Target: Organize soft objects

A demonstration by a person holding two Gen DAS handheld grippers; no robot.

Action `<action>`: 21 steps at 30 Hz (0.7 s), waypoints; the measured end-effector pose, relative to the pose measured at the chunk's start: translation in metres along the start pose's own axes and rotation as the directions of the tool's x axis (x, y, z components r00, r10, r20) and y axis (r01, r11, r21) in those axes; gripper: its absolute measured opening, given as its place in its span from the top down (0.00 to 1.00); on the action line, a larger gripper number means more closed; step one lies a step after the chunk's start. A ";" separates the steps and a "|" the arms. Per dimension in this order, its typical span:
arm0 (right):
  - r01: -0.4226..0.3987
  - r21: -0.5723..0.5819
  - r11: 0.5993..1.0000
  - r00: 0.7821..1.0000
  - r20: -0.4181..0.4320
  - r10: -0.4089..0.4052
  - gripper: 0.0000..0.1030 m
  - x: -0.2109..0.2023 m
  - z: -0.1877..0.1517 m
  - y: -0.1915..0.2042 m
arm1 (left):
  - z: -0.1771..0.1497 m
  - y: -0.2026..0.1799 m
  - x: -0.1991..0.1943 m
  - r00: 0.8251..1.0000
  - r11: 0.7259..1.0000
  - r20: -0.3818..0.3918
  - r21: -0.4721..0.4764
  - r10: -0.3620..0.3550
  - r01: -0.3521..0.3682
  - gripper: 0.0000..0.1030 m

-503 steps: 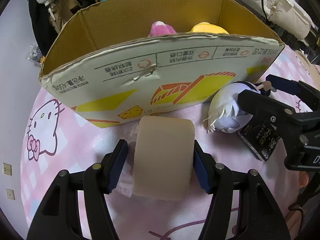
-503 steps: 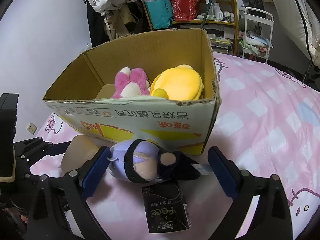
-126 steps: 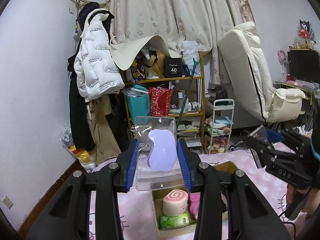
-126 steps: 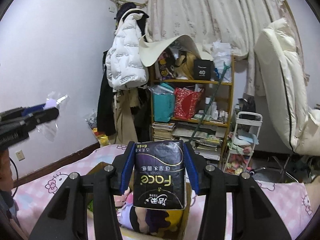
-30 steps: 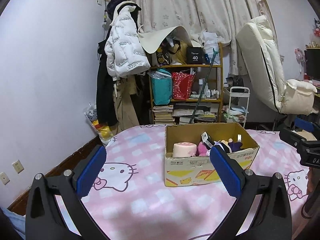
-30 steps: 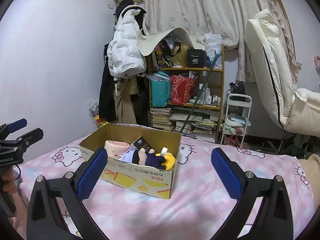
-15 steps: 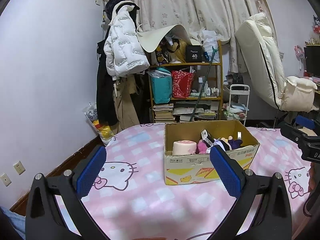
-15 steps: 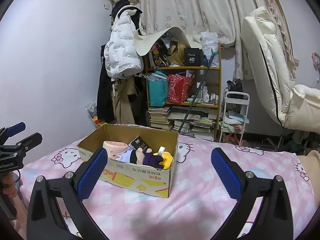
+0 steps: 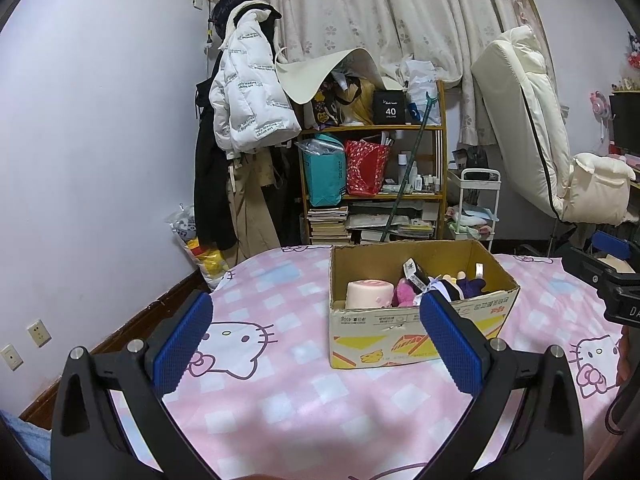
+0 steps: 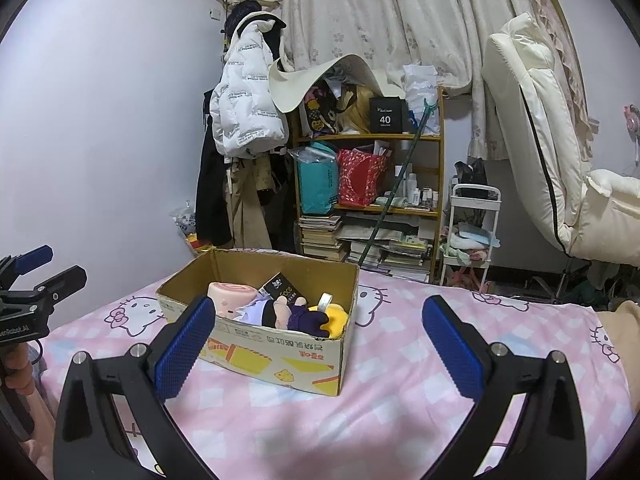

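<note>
I am holding both grippers wide open and empty above the pink cat-print bedspread [image 9: 304,400] — the left gripper [image 9: 316,338] and the right gripper [image 10: 318,338] are each gripping nothing, well back from the cardboard box [image 10: 280,354]. The soft things are sitting inside the box: a pink swirl roll [image 10: 226,294], a black tissue pack [image 10: 280,290], a dark-clothed plush doll [image 10: 294,314] and a yellow plush [image 10: 334,320]. The box wall is hiding their lower halves, and a pink plush [image 9: 404,292] is showing only partly in the left view — its shape is hard to make out.
</note>
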State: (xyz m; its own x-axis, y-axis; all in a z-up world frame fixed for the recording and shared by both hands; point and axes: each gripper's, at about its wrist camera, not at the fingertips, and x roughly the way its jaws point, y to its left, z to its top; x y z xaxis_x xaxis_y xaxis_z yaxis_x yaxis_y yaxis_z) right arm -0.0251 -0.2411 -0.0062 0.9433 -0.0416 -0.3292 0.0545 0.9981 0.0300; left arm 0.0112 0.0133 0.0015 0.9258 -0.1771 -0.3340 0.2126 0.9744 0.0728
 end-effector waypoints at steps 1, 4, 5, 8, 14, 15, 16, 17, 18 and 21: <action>0.001 -0.001 1.000 1.000 -0.002 -0.001 0.00 0.000 0.000 0.000 | 0.000 0.000 0.000 1.000 1.000 -0.001 0.001 0.000 0.000 0.01; 0.000 0.000 1.000 1.000 -0.009 0.000 0.00 0.001 0.000 0.000 | 0.000 -0.001 0.000 1.000 1.000 -0.004 0.006 0.003 -0.003 0.01; -0.001 -0.001 1.000 1.000 -0.011 0.001 0.00 0.001 -0.001 0.000 | 0.001 -0.002 -0.001 1.000 1.000 -0.003 0.007 0.005 -0.005 0.01; 0.002 -0.001 1.000 1.000 -0.016 -0.002 0.00 0.002 -0.001 0.002 | 0.001 -0.002 0.000 1.000 1.000 -0.005 0.005 0.003 -0.003 0.01; 0.002 0.001 1.000 1.000 -0.018 -0.002 0.00 0.003 -0.001 0.002 | 0.001 -0.003 -0.003 1.000 1.000 0.002 0.007 0.000 0.000 0.01; 0.001 -0.001 1.000 1.000 -0.017 -0.001 0.00 0.002 -0.001 0.001 | 0.001 -0.003 -0.003 1.000 1.000 0.002 0.009 0.000 0.000 0.01; 0.001 0.000 1.000 1.000 -0.018 -0.001 0.00 0.002 -0.001 0.002 | 0.001 -0.003 -0.003 1.000 1.000 0.000 0.011 -0.001 0.001 0.01; 0.000 -0.001 1.000 1.000 -0.018 0.000 0.00 0.002 -0.001 0.001 | 0.001 -0.003 -0.003 1.000 1.000 -0.002 0.010 -0.003 0.003 0.01; 0.001 -0.001 1.000 1.000 -0.017 -0.001 0.00 0.002 -0.001 0.001 | 0.001 -0.003 -0.003 1.000 1.000 -0.003 0.012 -0.004 0.004 0.01; 0.003 -0.001 1.000 1.000 -0.016 -0.003 0.00 0.002 -0.001 0.002 | 0.001 -0.003 -0.004 1.000 1.000 -0.002 0.017 0.000 0.000 0.01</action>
State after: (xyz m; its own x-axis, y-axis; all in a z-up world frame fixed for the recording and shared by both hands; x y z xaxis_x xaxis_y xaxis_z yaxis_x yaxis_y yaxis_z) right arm -0.0230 -0.2395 -0.0077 0.9378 -0.0434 -0.3445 0.0565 0.9980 0.0279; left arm 0.0073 0.0108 0.0035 0.9250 -0.1771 -0.3362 0.2183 0.9719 0.0884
